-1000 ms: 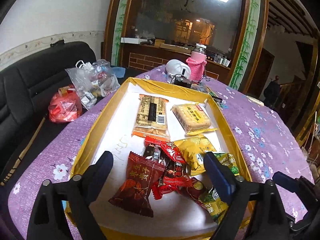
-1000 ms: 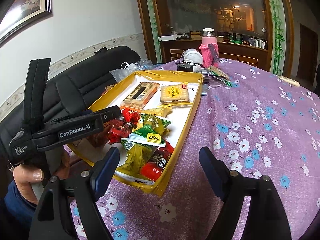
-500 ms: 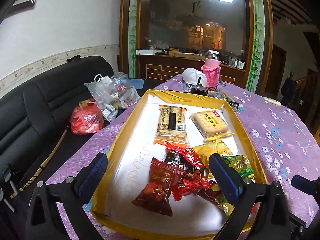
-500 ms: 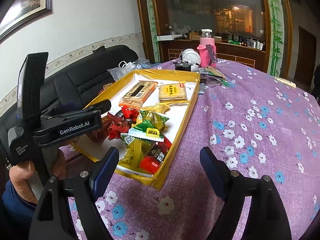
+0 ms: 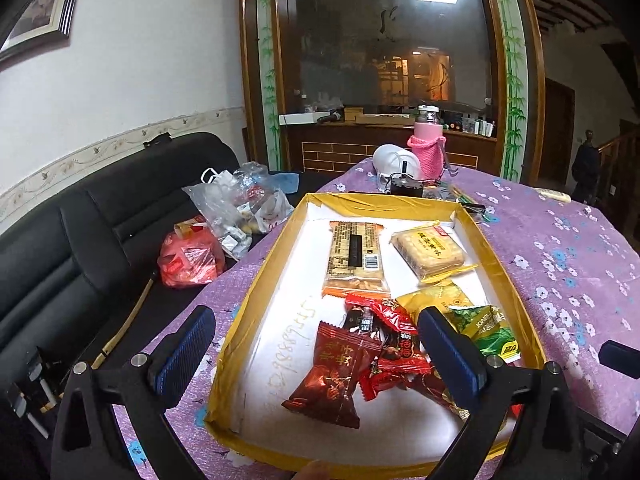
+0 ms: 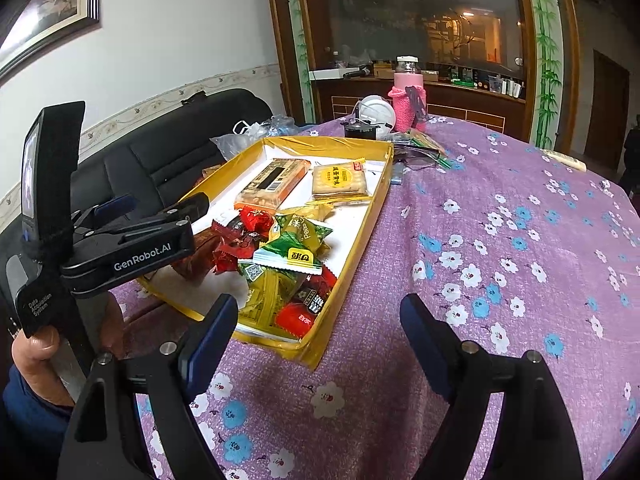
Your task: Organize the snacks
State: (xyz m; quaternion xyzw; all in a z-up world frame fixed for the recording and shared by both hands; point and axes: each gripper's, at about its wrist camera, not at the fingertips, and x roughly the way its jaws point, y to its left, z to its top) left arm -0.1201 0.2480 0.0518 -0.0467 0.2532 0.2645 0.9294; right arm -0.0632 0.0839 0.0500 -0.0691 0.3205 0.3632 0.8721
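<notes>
A yellow-rimmed tray with a white floor lies on the purple flowered tablecloth. At its far end are a long cracker pack and a square biscuit pack. Nearer me lie a dark red packet, red candies, a yellow packet and a green pea packet. My left gripper hangs open over the tray's near end, holding nothing, its left finger outside the rim. My right gripper stands open over the cloth by the tray's near corner, with nothing between its fingers. In the right wrist view the left gripper is held by a hand.
Beyond the tray stand a pink-sleeved bottle, a white helmet-like object and a small black device. Plastic bags and a red bag lie on the black sofa at left. Bare cloth spreads to the right.
The left gripper's jaws have widened and it has drawn back and tilted up from the snacks, its left finger now outside the rim. The right gripper has hardly moved.
</notes>
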